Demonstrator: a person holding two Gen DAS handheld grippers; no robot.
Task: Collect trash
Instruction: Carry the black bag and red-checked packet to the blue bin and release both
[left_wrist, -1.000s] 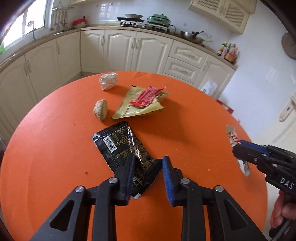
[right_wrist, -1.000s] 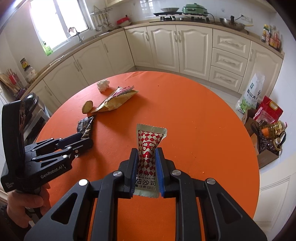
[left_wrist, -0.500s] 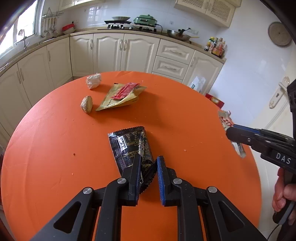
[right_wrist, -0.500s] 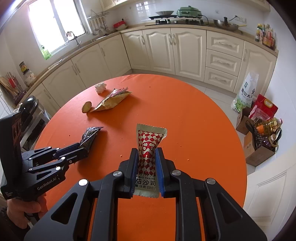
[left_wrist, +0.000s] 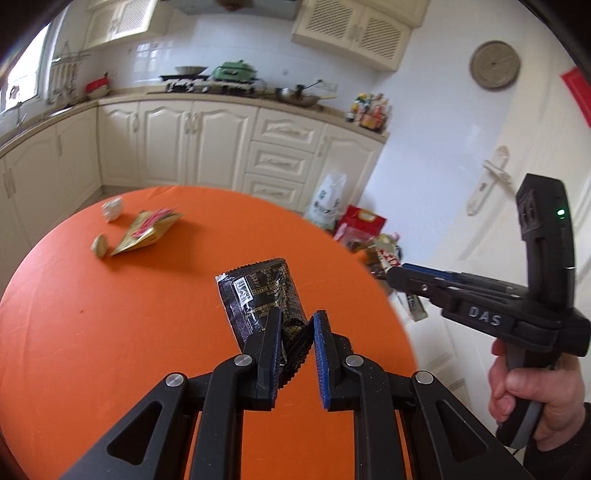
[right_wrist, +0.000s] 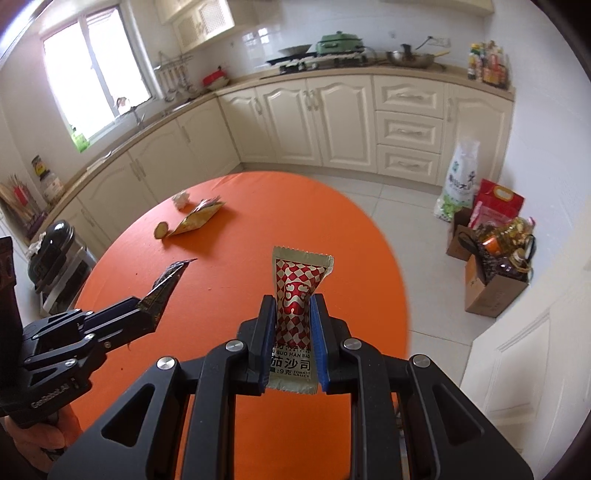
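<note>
My left gripper (left_wrist: 295, 321) is shut on a black snack wrapper (left_wrist: 264, 295) and holds it lifted above the round orange table (left_wrist: 110, 332). The wrapper also shows in the right wrist view (right_wrist: 168, 280), sticking out of the left gripper (right_wrist: 144, 306). My right gripper (right_wrist: 293, 306) is shut on a red-and-white checked ketchup sachet (right_wrist: 297, 284), held upright above the table's right side. In the left wrist view the right gripper (left_wrist: 397, 275) is past the table's right edge with the sachet (left_wrist: 389, 256) in it.
A yellow snack bag (left_wrist: 147, 232), a brown food scrap (left_wrist: 99, 246) and a crumpled white paper ball (left_wrist: 112, 209) lie at the table's far left. Bags and a cardboard box (right_wrist: 491, 258) stand on the floor to the right. Cream kitchen cabinets (right_wrist: 332, 122) run behind.
My left gripper closed on the black wrapper and lifted it off the table. Both grippers rose and moved right; the right one kept its hold on the sachet.
</note>
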